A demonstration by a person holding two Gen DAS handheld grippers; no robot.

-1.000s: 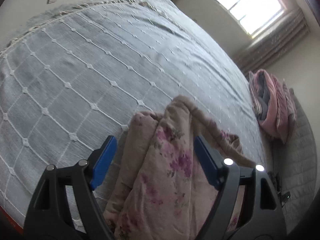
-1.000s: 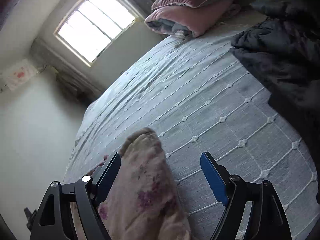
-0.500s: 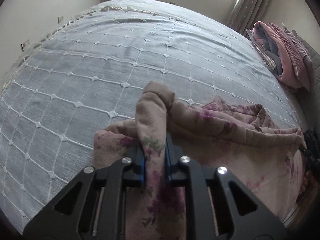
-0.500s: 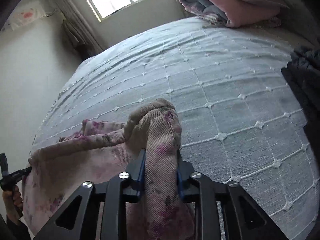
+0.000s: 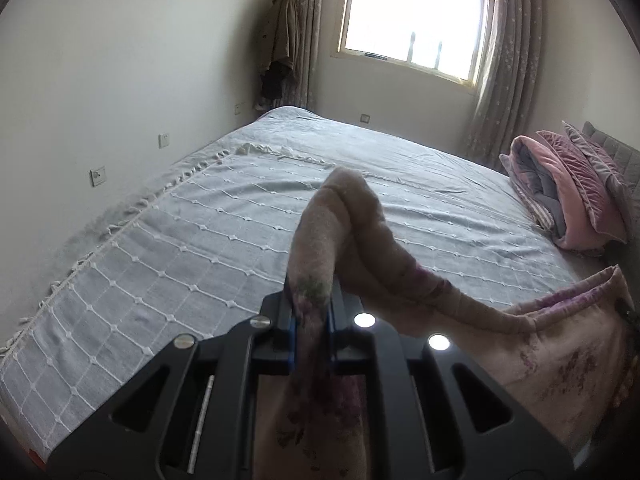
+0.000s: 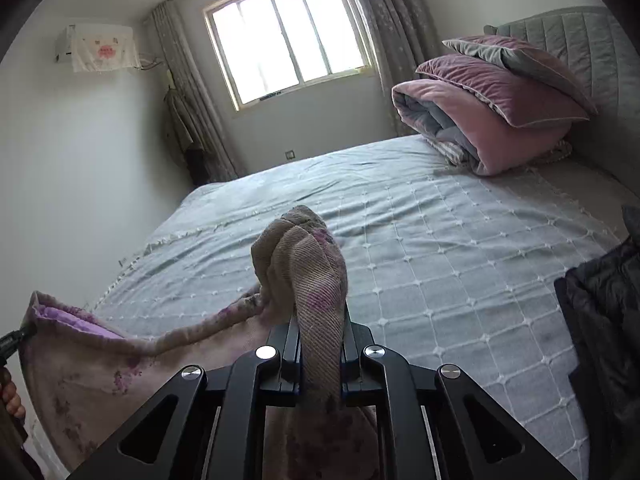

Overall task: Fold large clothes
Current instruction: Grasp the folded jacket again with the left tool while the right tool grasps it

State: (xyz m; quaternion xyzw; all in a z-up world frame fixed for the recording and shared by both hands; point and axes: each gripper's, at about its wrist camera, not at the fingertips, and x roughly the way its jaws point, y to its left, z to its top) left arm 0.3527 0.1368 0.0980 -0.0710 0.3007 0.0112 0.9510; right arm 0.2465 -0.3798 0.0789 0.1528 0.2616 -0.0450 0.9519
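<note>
A beige floral garment (image 5: 340, 224) bulges out of my left gripper (image 5: 311, 320), which is shut on a bunched corner of it. Its cloth stretches right to the other corner (image 5: 612, 280). In the right wrist view my right gripper (image 6: 318, 344) is shut on another bunched corner of the same garment (image 6: 304, 256). The cloth hangs between both grippers, lifted above the grey-blue bedspread (image 5: 200, 248), and spreads down to the left (image 6: 80, 368). The left gripper's tip (image 6: 12, 340) shows at the left edge there.
A folded pink quilt with pillows (image 6: 500, 120) lies at the head of the bed, also in the left wrist view (image 5: 568, 196). A dark jacket (image 6: 604, 320) lies on the bed's right side. A window (image 6: 284, 36) and curtains stand behind; a wall (image 5: 120, 80) runs on the left.
Both grippers closed on corners of the garment, then rose and tilted up, lifting the cloth off the bed and stretching it between them.
</note>
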